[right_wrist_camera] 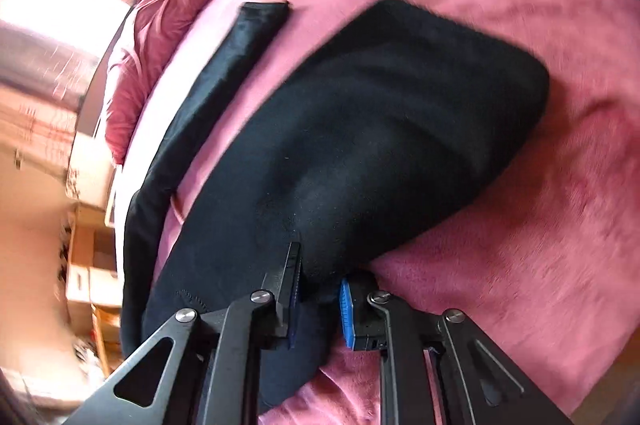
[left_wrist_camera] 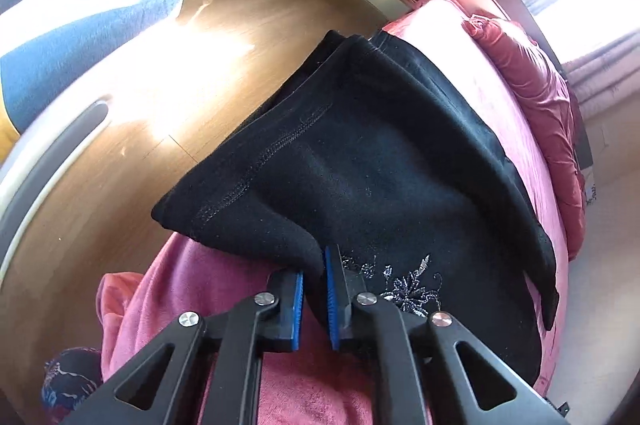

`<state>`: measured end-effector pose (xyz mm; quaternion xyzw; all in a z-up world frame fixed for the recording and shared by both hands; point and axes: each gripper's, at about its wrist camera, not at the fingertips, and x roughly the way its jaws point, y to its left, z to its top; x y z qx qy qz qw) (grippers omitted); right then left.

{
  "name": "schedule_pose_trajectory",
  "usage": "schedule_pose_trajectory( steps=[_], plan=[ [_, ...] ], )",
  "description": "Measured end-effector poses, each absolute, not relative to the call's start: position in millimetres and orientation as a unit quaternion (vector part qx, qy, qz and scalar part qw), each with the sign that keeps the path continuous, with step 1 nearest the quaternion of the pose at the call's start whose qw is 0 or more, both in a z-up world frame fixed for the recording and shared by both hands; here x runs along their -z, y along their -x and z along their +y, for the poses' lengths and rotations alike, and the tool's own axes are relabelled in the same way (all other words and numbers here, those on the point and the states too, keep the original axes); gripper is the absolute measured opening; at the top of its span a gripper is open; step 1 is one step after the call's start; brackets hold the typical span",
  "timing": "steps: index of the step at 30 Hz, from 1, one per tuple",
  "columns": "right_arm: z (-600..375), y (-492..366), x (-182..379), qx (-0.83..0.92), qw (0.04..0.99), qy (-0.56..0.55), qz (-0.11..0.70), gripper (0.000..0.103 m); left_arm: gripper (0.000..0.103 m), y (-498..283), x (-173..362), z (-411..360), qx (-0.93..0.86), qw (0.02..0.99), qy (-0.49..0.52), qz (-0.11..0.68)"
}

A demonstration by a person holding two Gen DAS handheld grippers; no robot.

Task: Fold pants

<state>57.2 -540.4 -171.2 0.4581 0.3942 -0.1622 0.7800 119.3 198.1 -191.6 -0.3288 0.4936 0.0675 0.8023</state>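
Right wrist: black pants (right_wrist_camera: 360,129) stretch lengthwise away across bed (right_wrist_camera: 520,5).

The left gripper (left_wrist_camera: 316,289) is black, with triangular cut-outs in its linkage arms and round silver screws at the joints; blue ribbed pads (left_wrist_camera: 331,299) line its fingers. The right gripper (right_wrist_camera: 320,299) matches; one blue pad (right_wrist_camera: 347,315) shows plainly.

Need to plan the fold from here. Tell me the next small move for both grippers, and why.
Probably lift both together and carry the gripped edge across. The left gripper and right gripper are each shut on the black pants, which lie partly on the pink bedcover, one leg trailing apart.
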Motion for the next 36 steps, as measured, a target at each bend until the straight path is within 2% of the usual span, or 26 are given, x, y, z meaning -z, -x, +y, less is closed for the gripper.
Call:
schedule_pose_trajectory(
  steps=[9,17,18,19,20,21,22,24,29,36],
  plan=[
    [-539,-19,146,0.164,0.804,-0.405,0.404,0.015,0.007,-80,160,203,-0.050,0.819,0.309,0.481],
    [-547,20,164,0.202,0.786,-0.388,0.436,0.014,0.007,-41,173,199,-0.046,0.799,0.297,0.520],
    [-548,23,166,0.203,0.783,-0.390,0.439,0.014,0.008,-40,175,198,-0.044,0.798,0.290,0.527],
    [-548,25,168,0.200,0.781,-0.395,0.441,0.015,0.012,-38,176,198,-0.048,0.796,0.283,0.533],
    [-549,25,168,0.197,0.781,-0.398,0.439,0.017,0.016,-37,175,201,-0.049,0.792,0.283,0.538],
    [-551,25,167,0.197,0.780,-0.403,0.436,0.026,0.024,-36,174,204,-0.048,0.788,0.285,0.544],
    [-553,27,166,0.196,0.779,-0.409,0.432,0.031,0.027,-36,171,204,-0.046,0.787,0.288,0.544],
    [-556,32,160,0.208,0.779,-0.403,0.433,0.051,0.028,-33,157,215,-0.058,0.792,0.278,0.540],
    [-555,50,130,0.253,0.799,-0.342,0.424,0.054,0.028,-50,120,257,-0.069,0.815,0.293,0.496],
    [-504,10,98,0.185,0.840,-0.276,0.429,0.057,0.035,-160,102,284,-0.038,0.807,0.364,0.463]
  ],
)
